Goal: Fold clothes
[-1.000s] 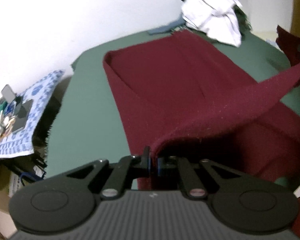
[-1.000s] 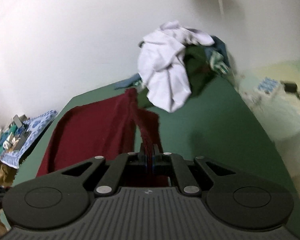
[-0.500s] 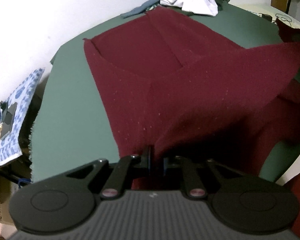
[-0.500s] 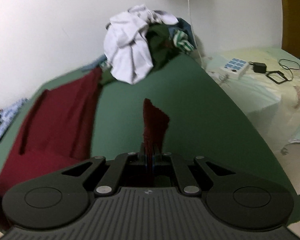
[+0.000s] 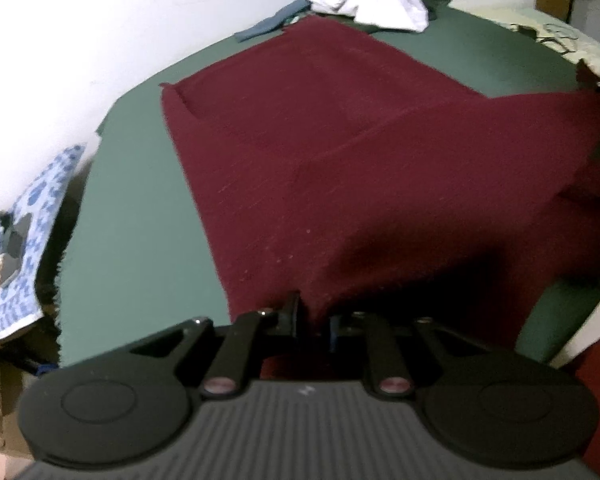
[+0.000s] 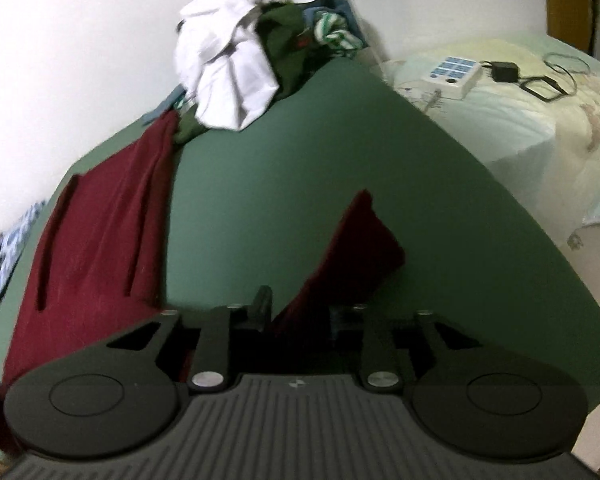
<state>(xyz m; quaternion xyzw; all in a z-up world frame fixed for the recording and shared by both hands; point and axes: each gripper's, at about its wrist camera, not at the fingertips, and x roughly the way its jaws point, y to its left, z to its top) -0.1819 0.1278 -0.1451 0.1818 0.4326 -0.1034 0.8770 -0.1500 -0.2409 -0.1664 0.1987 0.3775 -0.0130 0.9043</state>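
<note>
The maroon cloth (image 5: 340, 152) lies folded over on the green bench (image 6: 292, 152), its near corners between the jaws of the left gripper (image 5: 314, 320) and right gripper (image 6: 300, 308), both just opening and released, with the clothes pile (image 6: 252, 52) at twelve o'clock.

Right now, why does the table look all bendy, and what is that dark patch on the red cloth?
Left wrist view: the fisheye lens curves the green table; the dark patch is shadow on the red cloth near the left gripper. Right wrist view: same bending, slightly blurred, and the clothes pile looks washed out.
</note>
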